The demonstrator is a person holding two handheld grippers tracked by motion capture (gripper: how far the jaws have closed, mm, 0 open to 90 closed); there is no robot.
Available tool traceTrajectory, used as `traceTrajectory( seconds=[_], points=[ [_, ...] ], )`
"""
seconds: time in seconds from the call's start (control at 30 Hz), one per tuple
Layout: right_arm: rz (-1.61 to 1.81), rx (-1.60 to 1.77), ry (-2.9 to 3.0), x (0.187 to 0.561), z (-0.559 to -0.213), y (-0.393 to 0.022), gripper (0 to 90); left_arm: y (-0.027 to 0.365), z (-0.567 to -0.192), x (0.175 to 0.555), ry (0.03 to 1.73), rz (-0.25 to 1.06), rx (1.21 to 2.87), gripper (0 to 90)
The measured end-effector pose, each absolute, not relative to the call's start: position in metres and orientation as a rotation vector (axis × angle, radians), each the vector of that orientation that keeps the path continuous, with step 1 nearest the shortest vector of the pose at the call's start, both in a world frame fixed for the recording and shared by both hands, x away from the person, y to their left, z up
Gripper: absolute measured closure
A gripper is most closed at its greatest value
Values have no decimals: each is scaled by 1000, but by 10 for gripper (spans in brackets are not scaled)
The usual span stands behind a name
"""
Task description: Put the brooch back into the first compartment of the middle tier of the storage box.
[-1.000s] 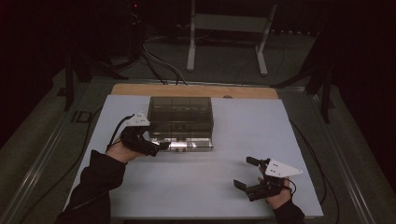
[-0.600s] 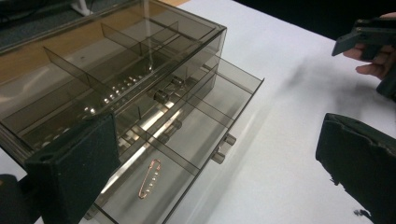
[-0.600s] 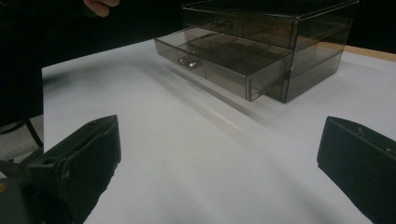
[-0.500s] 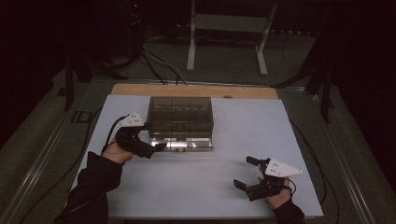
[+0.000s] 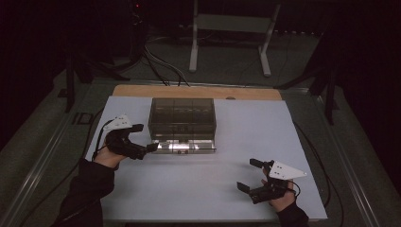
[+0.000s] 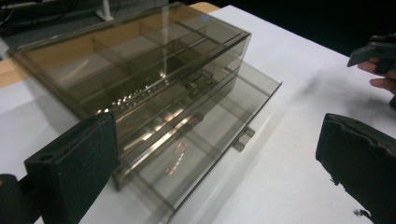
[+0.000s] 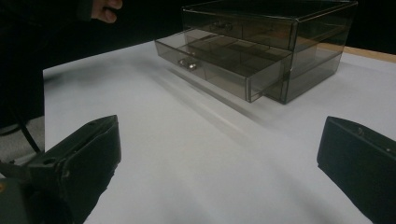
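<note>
1. Dark surroundings are noted behind a white table top (image 5: 198,189); a metal stand (image 5: 227,23) and cables are seen on the floor beyond it.
2. A smoked transparent drawer box (image 5: 182,118) is found toward the far middle of the table. Its lower drawer (image 5: 185,146) is pulled partway out toward the person's side, and a small handle (image 6: 243,139) is seen on its front.
3. The left gripper (image 5: 146,138) is found just beside the left end of the drawer front. Compared with a second ago, it has been drawn back leftward, off the drawer. Its jaws have just been opening and now stand wide apart with nothing between them.
4. The right gripper (image 5: 250,174) is held over the near right of the table, well apart from the box, in the same place as a second ago. Its jaws stand wide and empty.
5. Judgement: the drawer appears to have been released after pulling. The opening step is taken as complete or nearly so, and the interior is now accessible for whatever follows.
</note>
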State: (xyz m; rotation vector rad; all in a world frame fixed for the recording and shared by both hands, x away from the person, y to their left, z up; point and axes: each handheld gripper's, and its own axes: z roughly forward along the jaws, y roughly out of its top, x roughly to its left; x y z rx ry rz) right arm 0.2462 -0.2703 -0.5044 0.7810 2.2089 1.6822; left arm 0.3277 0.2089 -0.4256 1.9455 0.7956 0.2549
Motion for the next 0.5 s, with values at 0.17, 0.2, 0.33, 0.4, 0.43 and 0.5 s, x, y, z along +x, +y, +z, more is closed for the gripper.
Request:
traceTrajectory(
  seconds=[0.17, 0.2, 0.33, 0.4, 0.43, 0.5],
  points=[
    [1679, 775, 2211, 246, -504, -269, 0, 216, -430, 322, 810, 265, 1940, 3],
    [1680, 779, 2210, 246, -504, -269, 0, 218, -430, 321, 813, 263, 1938, 3],
    [1675, 777, 2211, 246, -504, -269, 0, 222, -436, 315, 820, 271, 1921, 3],
    [1679, 782, 2214, 247, -505, -269, 0, 224, -440, 312, 825, 263, 1908, 3],
    [1676, 781, 2215, 246, -505, -269, 0, 224, -442, 311, 824, 260, 1906, 3],
    [1676, 776, 2213, 246, -505, -269, 0, 226, -448, 309, 822, 247, 1907, 3]
  ],
)
